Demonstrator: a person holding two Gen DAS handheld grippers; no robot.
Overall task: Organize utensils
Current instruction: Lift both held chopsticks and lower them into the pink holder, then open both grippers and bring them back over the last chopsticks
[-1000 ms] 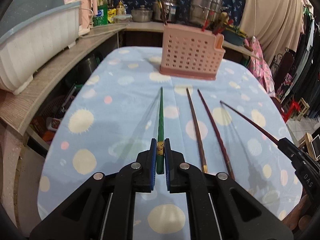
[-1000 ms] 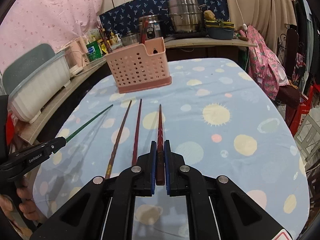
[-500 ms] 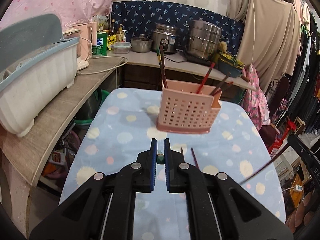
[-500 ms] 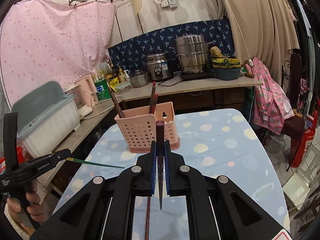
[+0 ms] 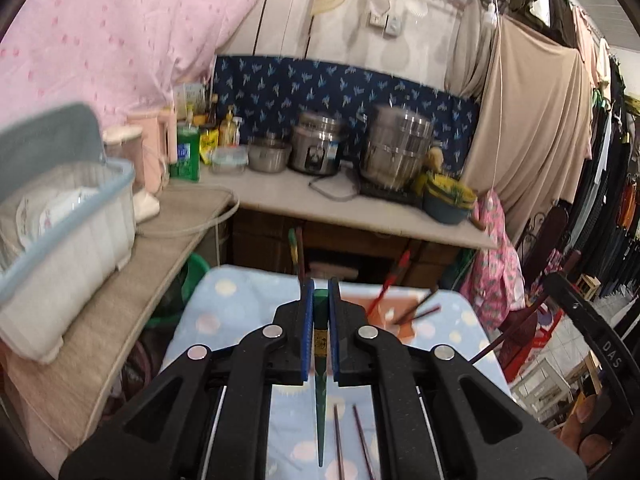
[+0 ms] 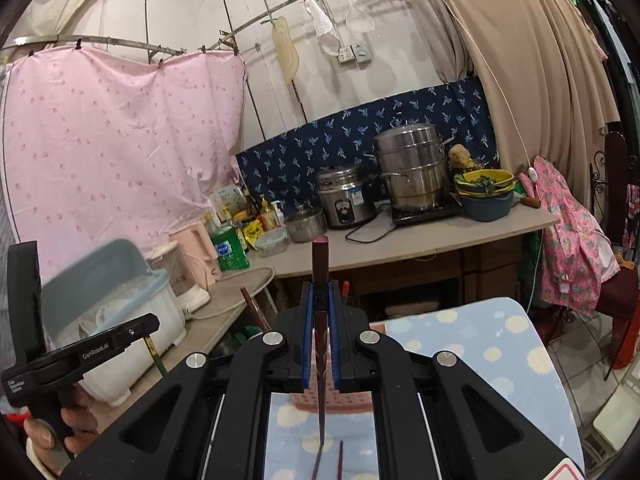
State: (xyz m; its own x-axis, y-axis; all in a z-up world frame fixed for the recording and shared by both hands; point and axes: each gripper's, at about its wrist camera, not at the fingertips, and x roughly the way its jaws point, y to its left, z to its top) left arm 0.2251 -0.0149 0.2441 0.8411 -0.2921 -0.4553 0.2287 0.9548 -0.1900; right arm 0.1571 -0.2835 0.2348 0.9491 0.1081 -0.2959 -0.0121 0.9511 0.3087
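Observation:
My left gripper (image 5: pixel 319 296) is shut on a green chopstick (image 5: pixel 320 392), held upright with its thin tip pointing down above the table. My right gripper (image 6: pixel 320 292) is shut on a dark red chopstick (image 6: pixel 321 344), also upright with its tip down. The pink perforated utensil basket (image 6: pixel 332 402) stands on the table behind the jaws and is mostly hidden; in the left wrist view (image 5: pixel 400 330) several chopsticks (image 5: pixel 390 284) stick out of it. Two dark chopsticks (image 5: pixel 352 440) lie on the blue spotted tablecloth (image 5: pixel 224 304). The left gripper also shows in the right wrist view (image 6: pixel 112 340).
A white dish rack (image 5: pixel 60 240) sits on the side counter at left. Steel pots (image 6: pixel 412 172), a rice cooker (image 6: pixel 346 196), bottles (image 6: pixel 228 244) and stacked bowls (image 6: pixel 486 192) line the back counter. A chair with pink cloth (image 6: pixel 576 240) stands at right.
Both grippers have lifted their chopsticks off the table and tipped them from lying flat to upright, tips down. The views have swung upward toward the back wall.

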